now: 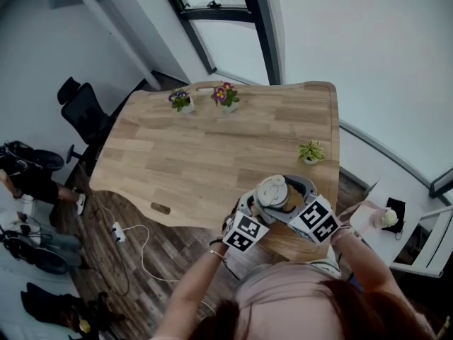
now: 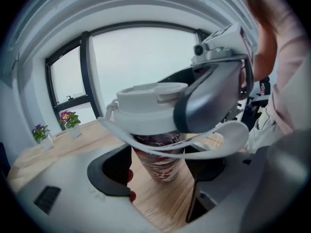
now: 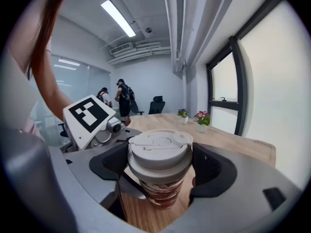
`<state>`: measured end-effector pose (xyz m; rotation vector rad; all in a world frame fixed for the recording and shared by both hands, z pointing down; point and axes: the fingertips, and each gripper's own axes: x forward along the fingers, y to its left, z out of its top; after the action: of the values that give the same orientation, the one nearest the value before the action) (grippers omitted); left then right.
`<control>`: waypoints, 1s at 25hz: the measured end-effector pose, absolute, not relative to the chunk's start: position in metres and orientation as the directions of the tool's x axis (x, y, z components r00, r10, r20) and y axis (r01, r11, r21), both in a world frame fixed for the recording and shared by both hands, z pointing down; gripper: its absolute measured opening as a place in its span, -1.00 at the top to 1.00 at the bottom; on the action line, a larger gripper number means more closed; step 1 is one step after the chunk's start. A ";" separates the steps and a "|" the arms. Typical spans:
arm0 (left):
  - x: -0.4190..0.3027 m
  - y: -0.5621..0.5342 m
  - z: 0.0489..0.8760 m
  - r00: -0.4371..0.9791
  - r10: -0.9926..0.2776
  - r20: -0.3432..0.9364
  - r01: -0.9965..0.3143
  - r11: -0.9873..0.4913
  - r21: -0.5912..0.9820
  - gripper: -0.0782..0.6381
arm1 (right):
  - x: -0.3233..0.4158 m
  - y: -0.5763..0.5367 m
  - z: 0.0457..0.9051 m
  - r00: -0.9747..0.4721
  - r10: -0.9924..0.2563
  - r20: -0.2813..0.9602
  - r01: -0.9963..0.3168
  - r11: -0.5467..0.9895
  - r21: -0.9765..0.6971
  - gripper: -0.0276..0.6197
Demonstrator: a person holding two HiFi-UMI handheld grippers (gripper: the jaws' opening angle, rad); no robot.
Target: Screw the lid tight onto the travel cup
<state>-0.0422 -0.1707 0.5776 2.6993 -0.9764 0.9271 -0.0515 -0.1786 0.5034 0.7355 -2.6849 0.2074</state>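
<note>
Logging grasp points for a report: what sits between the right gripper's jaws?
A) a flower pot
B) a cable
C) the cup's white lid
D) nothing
C: in the right gripper view, the right gripper has its jaws pressed against both sides of the white lid on the travel cup.

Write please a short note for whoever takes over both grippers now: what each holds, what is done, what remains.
Left gripper: fingers shut on the body of the travel cup, below the lid.
Right gripper: fingers shut on the lid, which sits on the cup's mouth.
Cup: upright at the near edge of the wooden table.
Done: lid placed on the cup.
Left: probably turn the lid while the left gripper holds the cup; how tight it is already cannot be seen.
</note>
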 end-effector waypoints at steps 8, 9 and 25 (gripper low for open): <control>-0.040 -0.167 0.578 0.648 -0.510 0.567 -0.575 -0.815 -0.075 -0.16 | -0.049 -0.173 0.504 -0.849 -0.363 0.384 -0.426 0.900 -0.092 -0.29; -0.039 -0.165 0.577 0.667 -0.482 0.568 -0.540 -0.838 -0.077 -0.16 | -0.048 -0.171 0.503 -0.859 -0.323 0.397 -0.387 0.918 -0.092 -0.29; -0.039 -0.166 0.579 0.612 -0.527 0.590 -0.587 -0.803 -0.108 -0.14 | -0.047 -0.177 0.501 -0.806 -0.483 0.343 -0.535 0.842 -0.073 -0.29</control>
<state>-0.0386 -0.1658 0.5786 2.7335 -0.9465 0.9525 -0.0466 -0.1767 0.5009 0.7692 -2.7078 0.2380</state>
